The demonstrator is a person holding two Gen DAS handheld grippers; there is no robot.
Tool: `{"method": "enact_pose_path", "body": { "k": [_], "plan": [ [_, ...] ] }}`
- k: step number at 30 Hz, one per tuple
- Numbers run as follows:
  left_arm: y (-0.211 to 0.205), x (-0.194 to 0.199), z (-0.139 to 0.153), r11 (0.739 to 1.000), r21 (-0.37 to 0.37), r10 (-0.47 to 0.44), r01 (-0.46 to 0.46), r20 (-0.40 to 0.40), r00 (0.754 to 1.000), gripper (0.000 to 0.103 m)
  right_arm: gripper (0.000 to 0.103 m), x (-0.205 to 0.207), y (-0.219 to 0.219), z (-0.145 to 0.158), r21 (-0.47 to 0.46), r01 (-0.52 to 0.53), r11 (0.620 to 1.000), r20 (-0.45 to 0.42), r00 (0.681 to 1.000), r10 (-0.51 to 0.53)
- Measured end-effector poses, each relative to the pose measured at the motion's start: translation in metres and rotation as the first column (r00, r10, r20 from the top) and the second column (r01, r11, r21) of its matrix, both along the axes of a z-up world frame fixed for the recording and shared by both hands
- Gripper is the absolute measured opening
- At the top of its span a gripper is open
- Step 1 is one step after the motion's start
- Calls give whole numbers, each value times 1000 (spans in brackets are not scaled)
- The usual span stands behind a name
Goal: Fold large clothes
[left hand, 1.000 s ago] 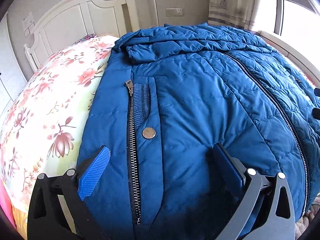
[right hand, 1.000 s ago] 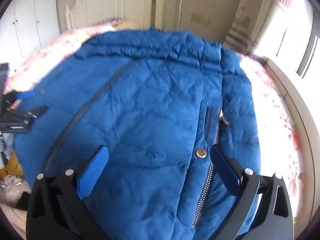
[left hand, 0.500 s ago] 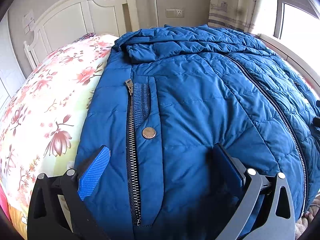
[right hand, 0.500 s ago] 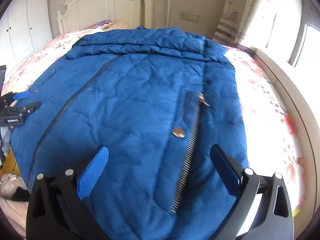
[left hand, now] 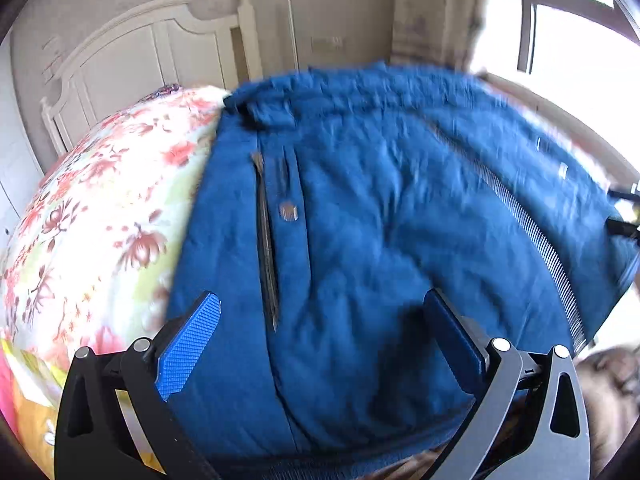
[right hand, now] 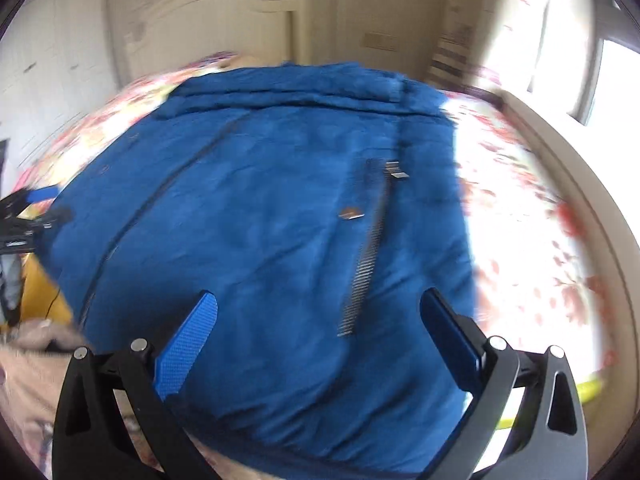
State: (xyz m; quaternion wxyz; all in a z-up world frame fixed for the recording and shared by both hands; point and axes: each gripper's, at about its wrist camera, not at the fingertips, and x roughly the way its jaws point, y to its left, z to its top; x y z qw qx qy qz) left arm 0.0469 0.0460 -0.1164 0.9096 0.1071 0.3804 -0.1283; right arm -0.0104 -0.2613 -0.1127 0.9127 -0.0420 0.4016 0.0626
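Both cameras have drawn back from the jacket point(left hand: 380, 240) since half a second ago, so its lower hem now shows in front of the fingers, and both views are smeared with motion blur. It is a blue quilted puffer lying flat, front up, on the floral bedspread point(left hand: 100, 220), collar toward the white headboard point(left hand: 132, 64). The main zip point(left hand: 532, 240) runs diagonally down the front. On the left side a pocket zip point(left hand: 266, 248) sits beside a round metal snap point(left hand: 288, 213); the right wrist view shows the matching pocket zip point(right hand: 366, 256) and snap point(right hand: 351, 213). The fabric is puffy with soft wrinkles, and the collar end is bunched in folds.

Left gripper point(left hand: 320, 332) has its blue-padded fingers wide apart over the left lower part, holding nothing. Right gripper point(right hand: 318, 330) is likewise spread wide over the right lower part, holding nothing. A window point(left hand: 568, 20) brightens the right side.
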Motion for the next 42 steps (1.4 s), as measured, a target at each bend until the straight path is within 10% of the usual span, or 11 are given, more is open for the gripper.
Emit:
{"method": "enact_pose_path", "body": {
  "k": [7,15,28,31,33,36,42],
  "plan": [
    [10,-4,7,999,14,34,-34,37,999,99,100,-12,-9,1,-5,12,1000,-2,1000,-12],
    [72,-3,-6,976,-161,137,-145,-58,989,99,100,-50,-51,-13,65,145,987,-20,989,-144],
    [55,-17,-10,993,-102,60,-64,-39,997,99,101,-54,-40,-21,10,126,992,15,992,-126],
    [53,-15,-9,993,-107,52,-56,-42,998,95,78,-59,-36,-19,-1,105,994,49,993,-105],
    [50,-22,-5,993,-115,7,-10,-28,1000,61,44,-66,-36,-14,23,86,996,63,994,-87],
    [45,-37,0,996,-90,-23,25,26,999,32,21,-79,-31,-8,3,66,998,95,993,-66],
    [54,-61,15,992,-119,-24,31,67,998,24,15,-105,-39,9,125,-6,992,97,995,-6]
  ]
}}
